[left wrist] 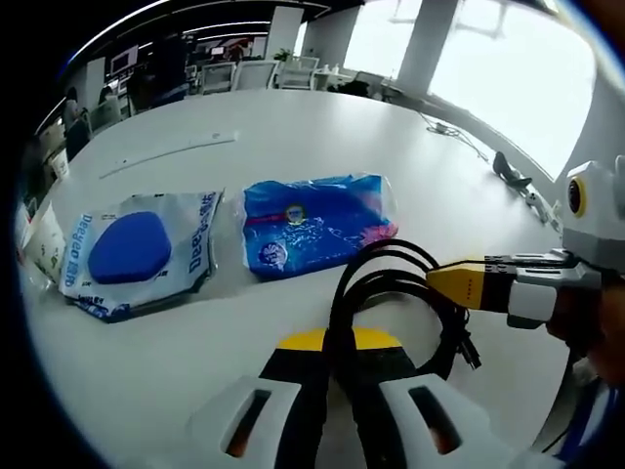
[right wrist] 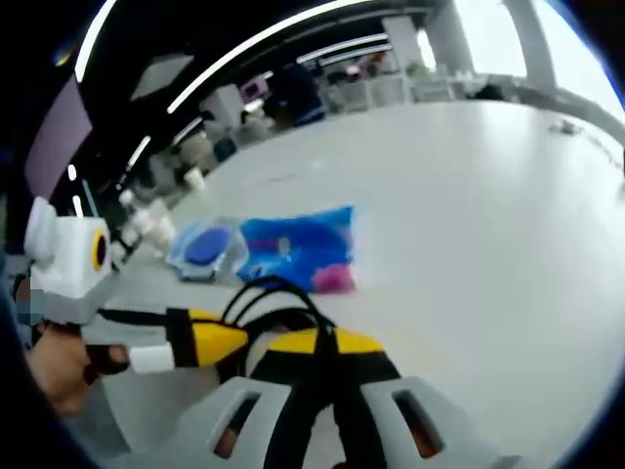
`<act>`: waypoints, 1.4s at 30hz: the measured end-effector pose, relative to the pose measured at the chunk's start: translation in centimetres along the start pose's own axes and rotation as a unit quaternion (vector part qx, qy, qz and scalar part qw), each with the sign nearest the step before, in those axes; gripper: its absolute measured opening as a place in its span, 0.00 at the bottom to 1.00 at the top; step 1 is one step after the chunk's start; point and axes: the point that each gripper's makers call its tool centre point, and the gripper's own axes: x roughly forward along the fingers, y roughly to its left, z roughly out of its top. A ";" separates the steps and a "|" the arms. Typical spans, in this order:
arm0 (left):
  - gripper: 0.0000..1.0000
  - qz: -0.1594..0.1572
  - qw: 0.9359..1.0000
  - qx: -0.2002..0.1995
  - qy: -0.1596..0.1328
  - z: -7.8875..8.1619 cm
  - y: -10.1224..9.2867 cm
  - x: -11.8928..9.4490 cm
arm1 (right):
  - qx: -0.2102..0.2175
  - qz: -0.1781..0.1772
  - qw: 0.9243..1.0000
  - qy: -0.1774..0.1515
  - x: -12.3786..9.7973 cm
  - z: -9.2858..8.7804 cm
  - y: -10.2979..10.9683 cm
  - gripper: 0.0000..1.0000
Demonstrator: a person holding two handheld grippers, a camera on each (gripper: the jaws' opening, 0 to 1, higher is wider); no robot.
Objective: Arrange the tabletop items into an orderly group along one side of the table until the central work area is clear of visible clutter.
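Coiled black cable nearest, draped over the left tool, apparently clenched on it; right tool likewise on the same loops. Just beyond the cable on the worktop: 2 blue packets. Mid-carry, probably; next, set the cable beside the packets.

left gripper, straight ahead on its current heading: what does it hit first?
The black cable, already looped between the left gripper's jaws. Past the loop, the blue packet on the table lies roughly in line, though depth is hard to judge in this fisheye view.
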 end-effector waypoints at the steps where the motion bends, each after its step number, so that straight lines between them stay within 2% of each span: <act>1: 0.06 0.000 1.000 0.000 0.000 0.0 0.0 0.0 | 0.001 0.002 1.000 -0.001 0.0 0.0 0.0 0.00; 14: 0.07 0.004 1.000 0.004 -0.001 -0.1 0.0 0.1 | 0.001 0.010 1.000 -0.001 0.1 -0.1 0.0 0.00; 18: 0.09 0.001 1.000 0.003 -0.004 0.0 0.1 0.2 | -0.023 0.011 1.000 0.001 0.2 0.0 0.0 0.01; 22: 0.16 0.005 1.000 0.009 -0.008 0.1 0.3 0.2 | -0.036 0.020 0.999 -0.004 0.3 0.3 0.4 0.07; 25: 0.29 0.005 1.000 0.014 -0.016 0.5 0.1 0.3 | -0.053 0.022 0.998 -0.001 0.5 0.4 0.7 0.23; 27: 0.36 0.012 1.000 0.015 -0.019 0.6 0.3 0.4 | -0.063 0.021 0.998 -0.003 0.6 0.5 0.9 0.30; 34: 0.55 0.024 0.999 0.019 -0.031 0.8 0.9 0.1 | -0.079 0.022 0.997 -0.012 0.4 0.9 1.0 0.36; 42: 0.57 0.022 0.999 0.025 -0.035 1.0 1.3 -0.9 | -0.081 0.018 0.996 -0.020 -0.3 1.2 1.4 0.36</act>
